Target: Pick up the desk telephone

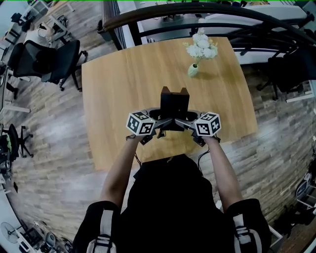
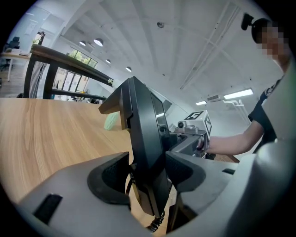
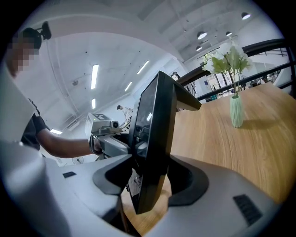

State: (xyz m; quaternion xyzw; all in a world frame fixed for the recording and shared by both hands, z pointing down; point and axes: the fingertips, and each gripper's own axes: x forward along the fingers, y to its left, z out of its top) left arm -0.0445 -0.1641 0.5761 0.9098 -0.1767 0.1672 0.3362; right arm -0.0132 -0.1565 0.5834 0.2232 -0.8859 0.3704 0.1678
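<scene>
The black desk telephone (image 1: pixel 174 101) is held on edge over the near part of the wooden table (image 1: pixel 123 84). My left gripper (image 1: pixel 159 117) clamps its left side and my right gripper (image 1: pixel 188 118) its right side. In the left gripper view the jaws (image 2: pixel 147 173) are shut on the telephone (image 2: pixel 145 148), and its coiled cord (image 2: pixel 156 225) dangles below. The right gripper (image 3: pixel 150 178) likewise pinches the telephone (image 3: pixel 155 143). Its lower edge appears clear of the tabletop. Each gripper shows in the other's view, as the right gripper (image 2: pixel 194 134) and the left gripper (image 3: pixel 108 136).
A pale green vase with white flowers (image 1: pixel 199 53) stands at the table's far right, also visible as the vase (image 3: pixel 236 110). Black office chairs (image 1: pixel 49 59) sit to the far left on the wood floor. A dark curved rail (image 1: pixel 197 15) runs behind the table.
</scene>
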